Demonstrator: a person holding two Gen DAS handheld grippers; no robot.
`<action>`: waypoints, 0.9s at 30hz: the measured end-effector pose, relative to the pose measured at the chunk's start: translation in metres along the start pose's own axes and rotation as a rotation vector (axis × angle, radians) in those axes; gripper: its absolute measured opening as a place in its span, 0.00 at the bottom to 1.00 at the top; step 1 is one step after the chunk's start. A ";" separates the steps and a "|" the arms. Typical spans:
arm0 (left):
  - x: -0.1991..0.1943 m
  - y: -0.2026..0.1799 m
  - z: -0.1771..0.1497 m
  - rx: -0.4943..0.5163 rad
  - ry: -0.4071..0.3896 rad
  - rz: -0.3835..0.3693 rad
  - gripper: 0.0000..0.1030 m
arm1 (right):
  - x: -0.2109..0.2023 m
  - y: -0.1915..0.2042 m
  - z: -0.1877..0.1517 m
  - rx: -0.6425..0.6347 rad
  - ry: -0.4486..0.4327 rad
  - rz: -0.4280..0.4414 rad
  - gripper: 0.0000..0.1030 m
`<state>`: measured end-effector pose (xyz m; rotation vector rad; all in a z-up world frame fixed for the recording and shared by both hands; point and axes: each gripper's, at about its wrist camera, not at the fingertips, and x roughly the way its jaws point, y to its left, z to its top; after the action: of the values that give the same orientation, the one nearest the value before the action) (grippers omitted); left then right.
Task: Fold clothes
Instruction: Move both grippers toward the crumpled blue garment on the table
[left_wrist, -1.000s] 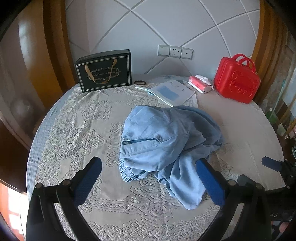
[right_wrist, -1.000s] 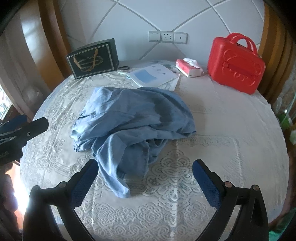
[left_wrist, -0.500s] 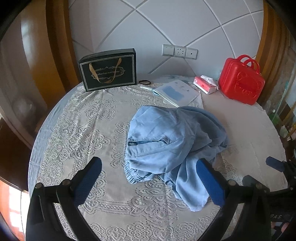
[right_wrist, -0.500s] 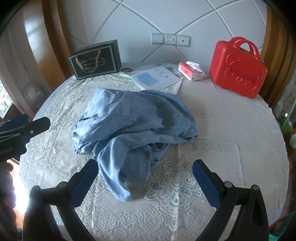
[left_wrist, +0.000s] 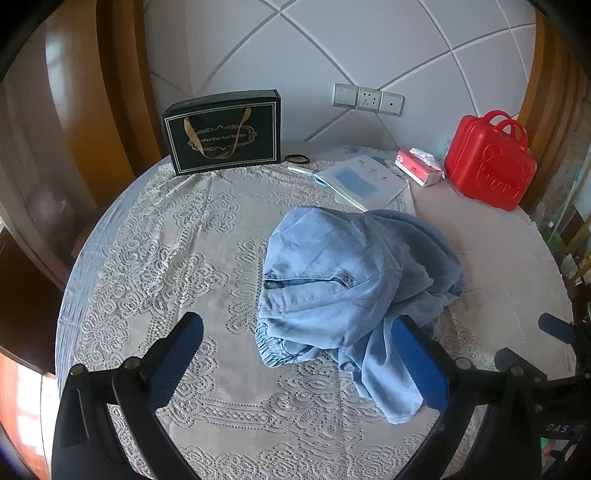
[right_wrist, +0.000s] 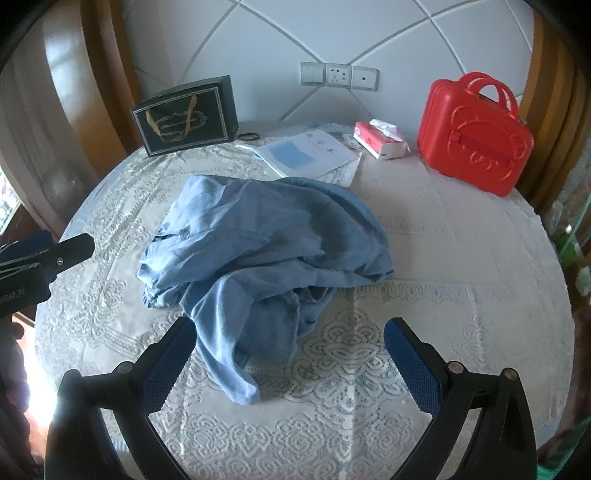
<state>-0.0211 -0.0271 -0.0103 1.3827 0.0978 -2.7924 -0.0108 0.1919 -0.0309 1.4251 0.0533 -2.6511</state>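
A crumpled light-blue garment (left_wrist: 343, 280) (right_wrist: 266, 251) lies in a heap in the middle of the round table. Its elastic waistband faces the left gripper, and one loose end trails toward the near edge. My left gripper (left_wrist: 299, 350) hovers open just short of the heap, with nothing between its blue pads. My right gripper (right_wrist: 290, 354) also stands open, above the trailing end of the cloth, and holds nothing. Each gripper shows at the edge of the other's view.
A white lace cloth (left_wrist: 177, 258) covers the round table. At the back stand a black gift bag (left_wrist: 223, 131), a booklet (left_wrist: 364, 181), a tissue pack (left_wrist: 419, 168) and a red case (left_wrist: 491, 162). A white tiled wall with sockets (left_wrist: 367, 99) rises behind.
Both grippers have pulled back and risen slightly, so the garment and the back objects sit lower and smaller in view. The garment has not moved. Both stay open.
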 end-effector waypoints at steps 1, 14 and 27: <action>0.001 0.000 0.000 0.000 0.002 -0.002 1.00 | 0.001 0.000 0.000 -0.001 0.002 -0.001 1.00; 0.015 0.005 0.003 0.003 0.027 -0.006 1.00 | 0.011 0.005 0.004 -0.014 0.018 0.014 1.00; 0.055 0.026 -0.010 0.014 0.074 0.028 1.00 | 0.026 0.005 0.002 -0.008 0.046 0.035 1.00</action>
<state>-0.0453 -0.0518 -0.0618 1.4782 0.0596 -2.7249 -0.0264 0.1837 -0.0515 1.4713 0.0425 -2.5870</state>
